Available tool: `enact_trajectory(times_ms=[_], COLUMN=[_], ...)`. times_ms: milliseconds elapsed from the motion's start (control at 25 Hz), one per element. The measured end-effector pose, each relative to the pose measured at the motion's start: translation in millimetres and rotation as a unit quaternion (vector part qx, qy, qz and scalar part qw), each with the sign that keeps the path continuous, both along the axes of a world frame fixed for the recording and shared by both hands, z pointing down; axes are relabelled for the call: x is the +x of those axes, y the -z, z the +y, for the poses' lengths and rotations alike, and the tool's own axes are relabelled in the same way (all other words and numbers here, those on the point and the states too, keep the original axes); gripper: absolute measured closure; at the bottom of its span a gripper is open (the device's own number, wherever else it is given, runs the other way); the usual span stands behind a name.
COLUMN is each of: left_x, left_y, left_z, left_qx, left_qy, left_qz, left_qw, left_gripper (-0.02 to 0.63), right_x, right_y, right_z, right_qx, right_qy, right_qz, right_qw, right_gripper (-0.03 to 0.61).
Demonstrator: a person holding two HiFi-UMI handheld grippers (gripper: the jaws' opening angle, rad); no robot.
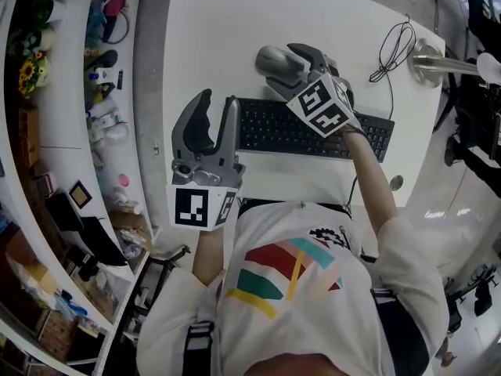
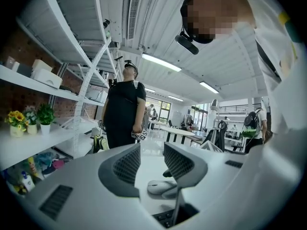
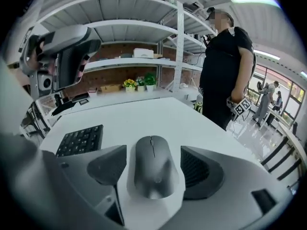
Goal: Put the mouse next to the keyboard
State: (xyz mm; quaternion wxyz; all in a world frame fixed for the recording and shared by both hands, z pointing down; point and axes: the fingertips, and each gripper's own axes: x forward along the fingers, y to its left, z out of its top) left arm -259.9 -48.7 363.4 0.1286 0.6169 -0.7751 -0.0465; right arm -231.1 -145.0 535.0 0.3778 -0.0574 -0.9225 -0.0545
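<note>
right gripper (image 3: 154, 168): we see jaws released, mouse (image 3: 152, 159) loose between them, gaps either side | left gripper (image 2: 151, 161): jaws spread, empty | mouse on table (image 1: 227, 22), between keyboard (image 1: 313, 129) and far edge | left gripper by table's left edge

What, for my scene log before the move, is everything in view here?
mouse: one, grey, on the table between the right gripper's jaws
keyboard: one, black, on the table near the mouse
table: one, white
cable: one, black, table's right side
stand: one, silver, table's far right corner
shelving: white, on the person's left
bystander: one, black clothes, beyond the table
left gripper: grey, open, empty
right gripper: grey, open, pads clear of the mouse
</note>
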Motion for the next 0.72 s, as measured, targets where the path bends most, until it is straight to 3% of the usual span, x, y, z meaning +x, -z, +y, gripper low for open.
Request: enact_trajectory(times_ms=[240, 440, 720], left_x=[-1.8, 0.1, 4.1], left_y=[-9.1, -9.5, -3.2], left_z=[-1.9, -0.3, 9.8], left_qx=[-0.004, -0.008, -0.005], left_qy=[0.001, 0.0, 0.0], left_qz=[0.025, 0.02, 0.013], left_qw=[0.9997, 0.9998, 0.9999], left_gripper=[0.437, 0.437, 0.437], right_x=[-2.9, -4.1, -3.2], right_y=[-12.5, -23.9, -26.0], right_z=[0.6, -0.9, -1.3], right_qx=[-0.031, -0.01, -0.035], right_qy=[-0.009, 0.014, 0.001], right_qz=[0.01, 0.035, 0.048], right_qw=[0.999, 0.999, 0.998], right_gripper=[0.249, 0.25, 0.268])
